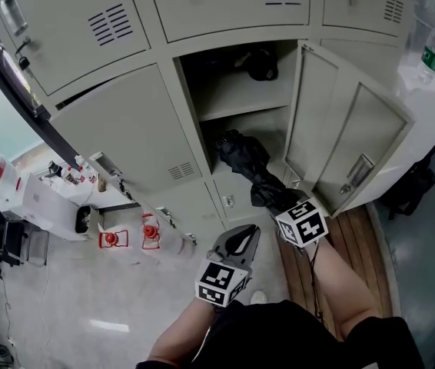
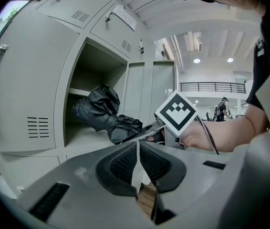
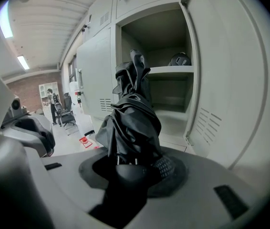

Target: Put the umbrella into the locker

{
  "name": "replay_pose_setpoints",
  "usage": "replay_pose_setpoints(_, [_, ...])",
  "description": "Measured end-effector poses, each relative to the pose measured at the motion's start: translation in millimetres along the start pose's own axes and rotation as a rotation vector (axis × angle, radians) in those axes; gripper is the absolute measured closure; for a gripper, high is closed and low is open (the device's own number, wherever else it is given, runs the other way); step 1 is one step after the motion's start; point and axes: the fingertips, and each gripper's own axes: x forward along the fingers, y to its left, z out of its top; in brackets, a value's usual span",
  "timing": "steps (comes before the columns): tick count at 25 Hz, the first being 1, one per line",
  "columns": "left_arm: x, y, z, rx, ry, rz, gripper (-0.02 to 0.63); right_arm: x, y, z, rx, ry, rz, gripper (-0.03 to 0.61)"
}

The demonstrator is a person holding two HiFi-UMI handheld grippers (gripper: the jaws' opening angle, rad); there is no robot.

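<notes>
Open lower locker bay beneath 1 shelf, door wide at right, black umbrella partway in its mouth.

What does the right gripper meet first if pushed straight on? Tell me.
The umbrella in the right gripper leads into the open locker, probably meeting its back wall near the shelf; depth unclear.
</notes>
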Motion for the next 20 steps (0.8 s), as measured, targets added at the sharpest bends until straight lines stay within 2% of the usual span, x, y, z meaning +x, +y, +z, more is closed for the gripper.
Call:
replay_pose_setpoints(9, [7.4,11.8,5.9,0.002,-0.014,0.014,0.584,18.4,-5.3,8.6,-0.014,0.014,0.016,0.373])
replay_pose_setpoints(20, [28.4,47.0,11.3,0.017,-0.024,-0.012,0.584,58.2,-24.7,35.5,-0.044,0.029,0.010,0.373])
